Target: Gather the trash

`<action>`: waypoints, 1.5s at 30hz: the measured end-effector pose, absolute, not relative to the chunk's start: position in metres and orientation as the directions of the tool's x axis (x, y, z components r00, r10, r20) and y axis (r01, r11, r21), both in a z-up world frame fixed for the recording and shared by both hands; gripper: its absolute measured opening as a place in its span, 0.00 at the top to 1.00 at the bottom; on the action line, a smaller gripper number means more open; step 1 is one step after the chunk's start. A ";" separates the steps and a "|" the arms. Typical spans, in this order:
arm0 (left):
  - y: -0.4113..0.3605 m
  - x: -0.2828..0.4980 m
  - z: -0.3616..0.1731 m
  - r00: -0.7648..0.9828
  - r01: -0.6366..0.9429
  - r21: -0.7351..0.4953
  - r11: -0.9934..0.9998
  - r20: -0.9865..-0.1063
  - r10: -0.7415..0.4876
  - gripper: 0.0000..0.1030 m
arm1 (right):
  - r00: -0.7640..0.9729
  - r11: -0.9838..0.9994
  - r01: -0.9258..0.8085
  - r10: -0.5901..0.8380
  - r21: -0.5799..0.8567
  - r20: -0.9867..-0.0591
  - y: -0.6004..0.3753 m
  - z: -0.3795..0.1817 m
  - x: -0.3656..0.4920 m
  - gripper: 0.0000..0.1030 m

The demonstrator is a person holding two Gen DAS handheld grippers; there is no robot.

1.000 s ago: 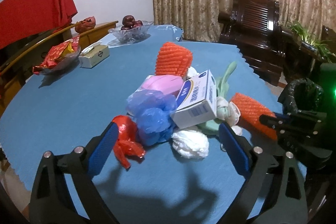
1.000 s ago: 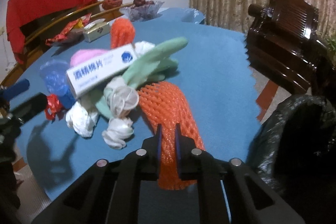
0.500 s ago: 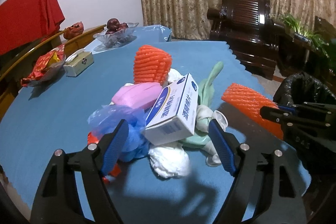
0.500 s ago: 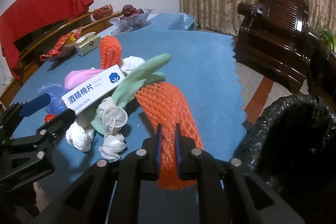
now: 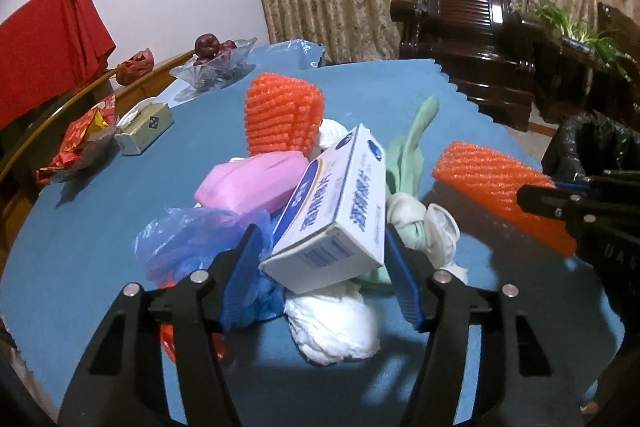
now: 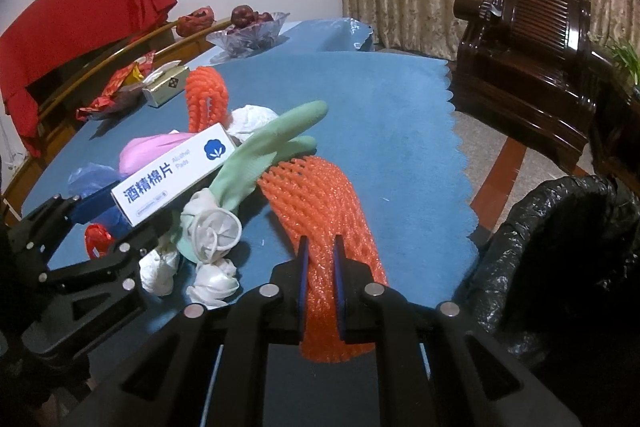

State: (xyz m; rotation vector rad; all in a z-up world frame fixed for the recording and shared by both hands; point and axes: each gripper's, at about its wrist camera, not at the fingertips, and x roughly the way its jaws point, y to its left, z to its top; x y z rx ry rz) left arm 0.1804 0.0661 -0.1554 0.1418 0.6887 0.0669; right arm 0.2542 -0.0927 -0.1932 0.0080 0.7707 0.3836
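Two grippers were in view over a round table (image 5: 100, 227) covered in blue cloth. The left gripper (image 5: 324, 271) had its blue-padded jaws set either side of a white cardboard box with blue printing (image 5: 336, 215), and they had just been closing; the right pad stood at the box's edge, the left pad close beside it, though whether either pressed on the card could not be determined. The right gripper (image 6: 319, 283) was clenched on the near end of an orange foam net sleeve (image 6: 320, 199), which ran forward from the jaws and lay along the cloth.

The box rested tilted on top of the trash heap. Beneath and around it lay a crumpled white tissue wad (image 5: 332, 327), a crumpled blue plastic bag (image 5: 192, 239), a pink foam piece (image 5: 252, 183), a pale green rubber glove (image 6: 272, 151) and a second orange foam net sleeve (image 5: 284, 115) standing upright behind. A small red wrapper (image 6: 96, 239) lay at the heap's near-left edge.

A bin lined with a black plastic bag (image 6: 560, 235) stood just beyond the table's edge, right of the clenched gripper. Further back on the table were a glass fruit bowl (image 5: 216, 71) and a tissue box (image 5: 144, 127).
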 end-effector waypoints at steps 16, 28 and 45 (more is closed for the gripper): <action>0.064 0.172 -0.135 0.791 -0.017 0.067 0.998 -0.610 0.055 0.64 | 0.664 0.932 -0.333 0.341 0.146 -0.665 -0.095 -0.184 0.248 0.89; 0.064 0.173 -0.133 0.799 -0.019 0.069 0.997 -0.598 0.057 0.68 | 0.678 0.932 -0.326 0.346 0.156 -0.648 -0.102 -0.174 0.244 0.89; 0.036 0.156 -0.116 0.830 0.032 0.053 0.998 -0.557 0.003 0.70 | 0.703 0.943 -0.293 0.325 0.158 -0.632 -0.116 -0.159 0.232 0.89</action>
